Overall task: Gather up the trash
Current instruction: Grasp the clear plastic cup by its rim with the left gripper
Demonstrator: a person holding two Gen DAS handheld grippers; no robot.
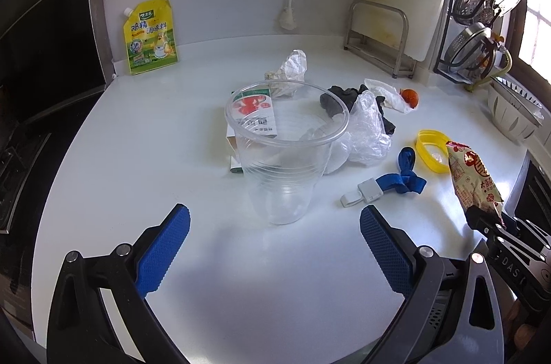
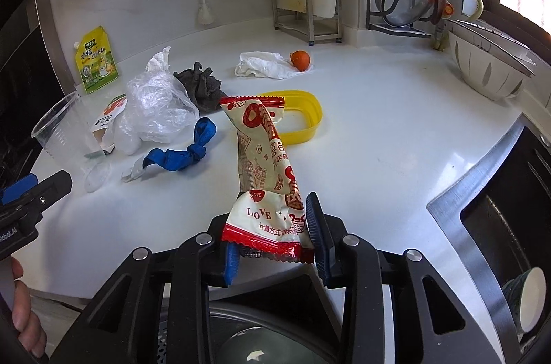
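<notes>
Snack wrapper [image 2: 265,171] pinched between right hand-held gripper [image 2: 275,247] pads.

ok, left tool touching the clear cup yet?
Apart. The left wrist view shows the left tool open, with bare white counter between its blue pads and the clear cup standing ahead of them.

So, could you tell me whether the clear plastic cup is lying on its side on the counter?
No, the clear plastic cup stands upright on the counter, its open rim facing up.
</notes>
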